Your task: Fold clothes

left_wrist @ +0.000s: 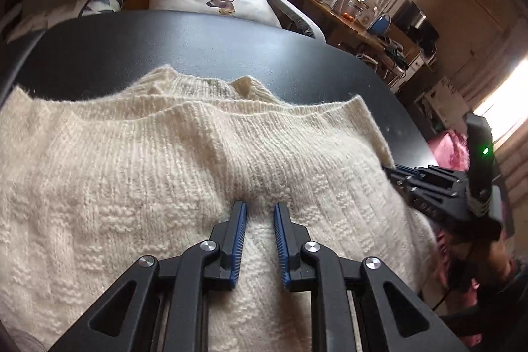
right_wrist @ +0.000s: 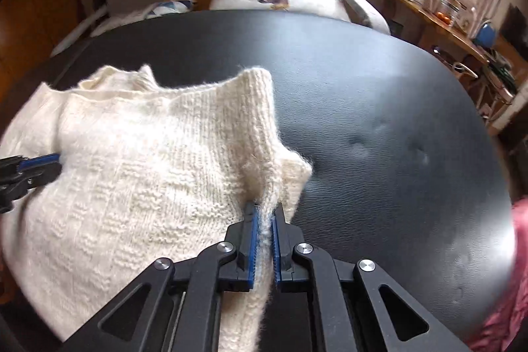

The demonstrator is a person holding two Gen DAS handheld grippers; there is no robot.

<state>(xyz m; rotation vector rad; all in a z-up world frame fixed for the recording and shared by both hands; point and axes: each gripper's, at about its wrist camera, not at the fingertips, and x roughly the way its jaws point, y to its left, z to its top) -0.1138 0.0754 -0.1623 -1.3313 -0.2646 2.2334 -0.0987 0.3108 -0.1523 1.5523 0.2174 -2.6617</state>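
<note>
A cream knitted sweater (left_wrist: 184, 154) lies partly folded on the near-left part of a black padded table (right_wrist: 379, 108), its ribbed edge turned toward the far side. The right gripper (right_wrist: 264, 216) has its jaws pressed together on a raised ridge of the knit at the sweater's right edge; wool shows between the blue pads (right_wrist: 252, 240), and the fabric peaks upward from the clamp. This hold suits lifting that edge so it can be carried over the body of the garment. The left gripper (left_wrist: 259, 213) is over the middle of the sweater with its jaws narrowly parted. Knit fills the gap, but whether the pads actually press on a fold or merely rest against the surface cannot be determined from this angle; it probably serves to steady the garment while the right side is drawn. A deer-print cushion (left_wrist: 214, 0) sits beyond the table's far edge.
</note>
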